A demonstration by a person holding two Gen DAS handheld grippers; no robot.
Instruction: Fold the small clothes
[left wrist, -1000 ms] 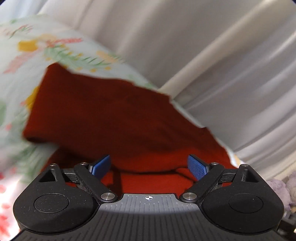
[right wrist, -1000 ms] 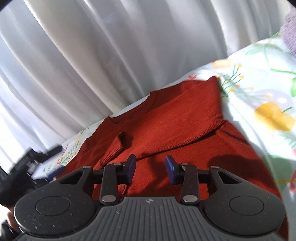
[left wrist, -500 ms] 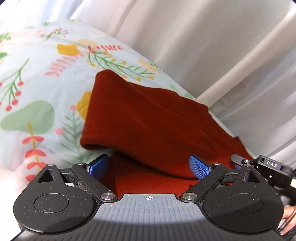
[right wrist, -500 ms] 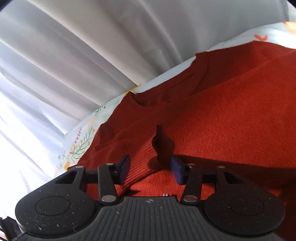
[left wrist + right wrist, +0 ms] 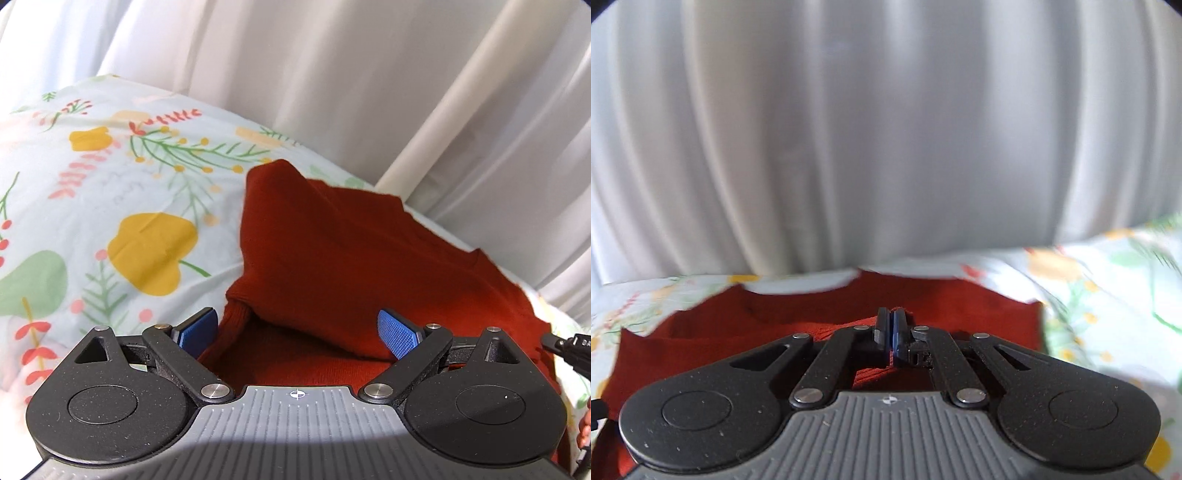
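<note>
Left tongs (image 5: pixel 297 332) are spread wide, blue pads (image 5: pixel 397 334) clear of any cloth; nothing is pinched. Between and beyond the pads the red sweater (image 5: pixel 351 254) is seen, lying on the floral sheet (image 5: pixel 122 206). One part of the sweater is folded over onto the rest, its raised edge just ahead of the left pad. White curtain (image 5: pixel 332 85) is hung behind the bed. At the far right edge of the left view a black piece of the other tool (image 5: pixel 569 349) is noted, beside the sweater.

Right tongs (image 5: pixel 891 332) are pressed together, and a small ridge of red knit is pinched between the tips. Sweater (image 5: pixel 812 306) is spread across the sheet (image 5: pixel 1108 295) under and ahead of these tongs, neckline toward the curtain (image 5: pixel 886 129). Right view is blurred; fine detail of the pinched fold cannot be told.
</note>
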